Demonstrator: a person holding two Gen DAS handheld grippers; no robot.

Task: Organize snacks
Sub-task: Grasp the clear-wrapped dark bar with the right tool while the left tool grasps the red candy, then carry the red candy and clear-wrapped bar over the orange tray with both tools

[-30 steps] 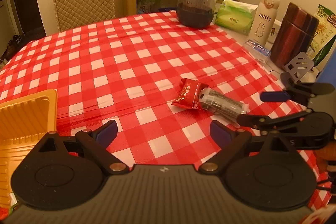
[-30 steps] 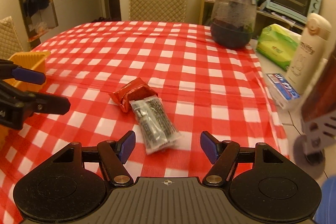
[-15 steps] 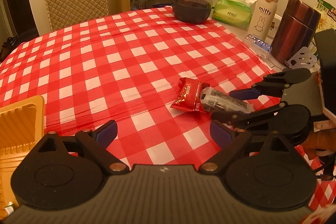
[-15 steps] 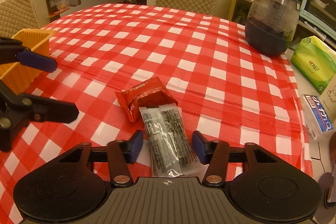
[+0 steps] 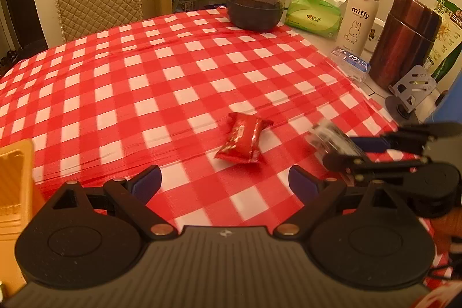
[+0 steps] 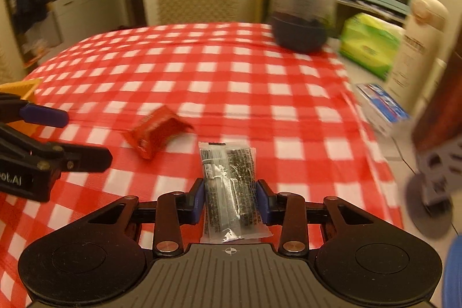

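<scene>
The right hand-held gripper [image 6: 230,197] is closing across the light, crinkly clear snack packet [image 6: 229,186] beside the red packet [image 6: 157,130], the left hand-held gripper [image 5: 223,181] gaping empty.

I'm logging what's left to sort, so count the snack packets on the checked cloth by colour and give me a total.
Red packets: 1, the red packet lying loose on the cloth.
Clear packets with dark contents: 1, the clear packet between the closing right tongs.
Total: 2 snack packets.
</scene>
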